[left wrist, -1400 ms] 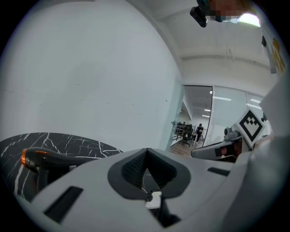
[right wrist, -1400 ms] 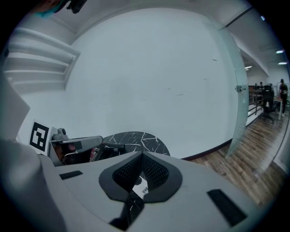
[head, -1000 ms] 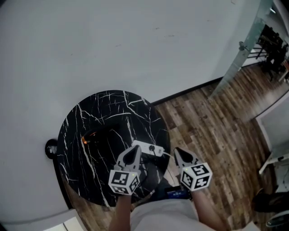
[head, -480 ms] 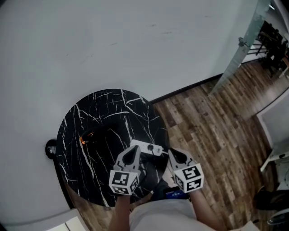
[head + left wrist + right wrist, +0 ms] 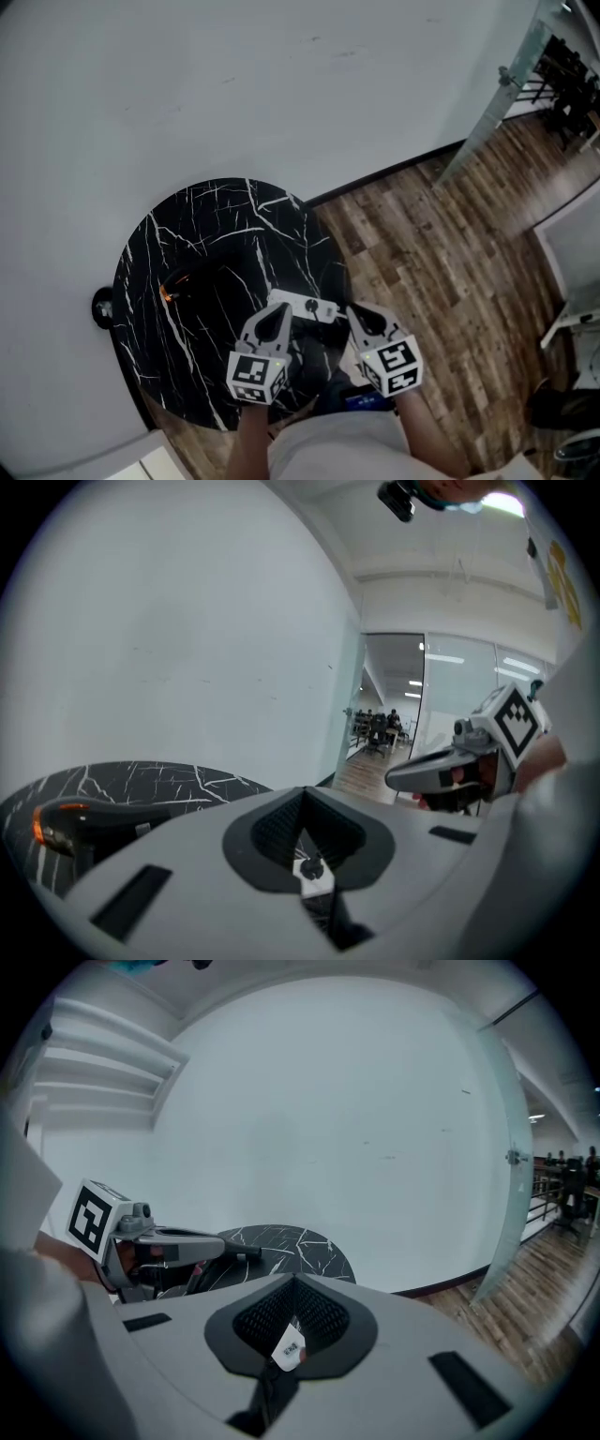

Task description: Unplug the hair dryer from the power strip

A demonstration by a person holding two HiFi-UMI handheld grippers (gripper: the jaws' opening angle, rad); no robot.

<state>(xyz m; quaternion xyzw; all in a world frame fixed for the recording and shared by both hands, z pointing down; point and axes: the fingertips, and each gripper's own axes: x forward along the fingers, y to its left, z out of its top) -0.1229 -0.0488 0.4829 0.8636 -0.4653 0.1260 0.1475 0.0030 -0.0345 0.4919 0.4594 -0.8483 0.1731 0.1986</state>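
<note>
A black hair dryer (image 5: 202,286) with an orange glow lies on the round black marble table (image 5: 187,234); it also shows low at the left in the left gripper view (image 5: 84,822). A white power strip (image 5: 305,307) lies near the table's near right edge, with a dark plug in it. My left gripper (image 5: 278,312) hovers just this side of the strip, shut and empty. My right gripper (image 5: 357,315) is at the strip's right end, over the table's edge, also shut and empty. Through the left gripper's (image 5: 302,791) closed jaws a bit of white strip (image 5: 314,876) shows.
A grey wall rises behind the table. Wood floor (image 5: 441,262) spreads to the right, with a glass partition (image 5: 497,103) at the far right. A small dark round object (image 5: 101,307) sits at the wall left of the table. The person's forearms reach in from the bottom.
My right gripper has shifted left, nearer the power strip's right end. The left gripper has hardly moved in the picture. Both stay shut.
</note>
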